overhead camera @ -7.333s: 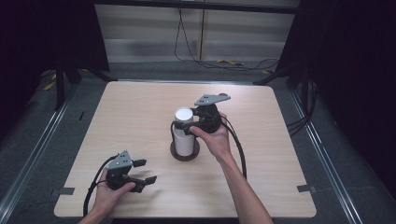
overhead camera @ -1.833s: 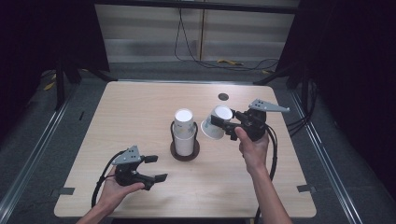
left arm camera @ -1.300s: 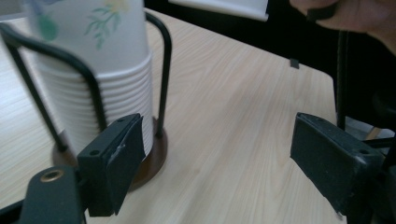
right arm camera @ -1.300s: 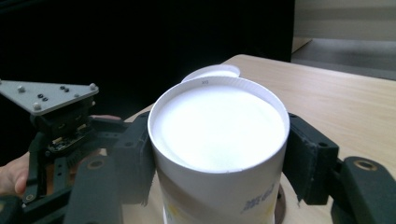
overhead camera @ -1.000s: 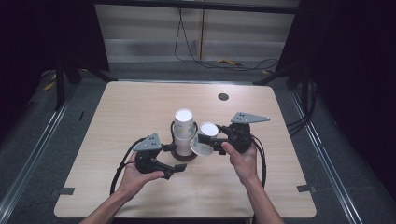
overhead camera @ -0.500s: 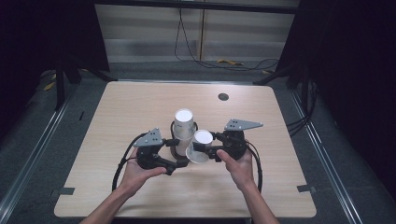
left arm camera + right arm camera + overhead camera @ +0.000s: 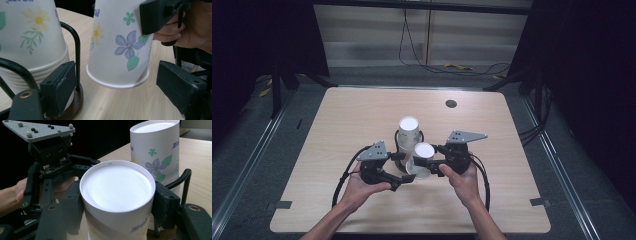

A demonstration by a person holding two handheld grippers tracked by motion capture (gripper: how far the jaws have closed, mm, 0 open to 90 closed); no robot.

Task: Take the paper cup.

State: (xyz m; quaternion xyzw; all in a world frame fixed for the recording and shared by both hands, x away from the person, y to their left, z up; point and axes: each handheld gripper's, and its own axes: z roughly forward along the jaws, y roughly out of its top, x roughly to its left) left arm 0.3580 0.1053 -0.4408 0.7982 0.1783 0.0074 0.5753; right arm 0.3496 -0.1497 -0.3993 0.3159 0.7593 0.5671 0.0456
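The right gripper (image 7: 432,165) is holding an upside-down flowered paper cup (image 7: 422,159), its jaws clamped on the cup's sides near its closed end, just above the counter (image 7: 362,112) toward the middle of its near half. The cup's rim is hanging clear of the wood, just beside the stack of cups (image 7: 408,134) sitting in a black wire holder (image 7: 75,45). The left gripper (image 7: 404,167) is waiting with its jaws apart on either side of the cup's rim, not pressing on it.

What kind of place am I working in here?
Likely a recording studio or lab bench: a bare wooden table ringed by black curtains, with cables trailing on the grey floor and floor rails alongside.
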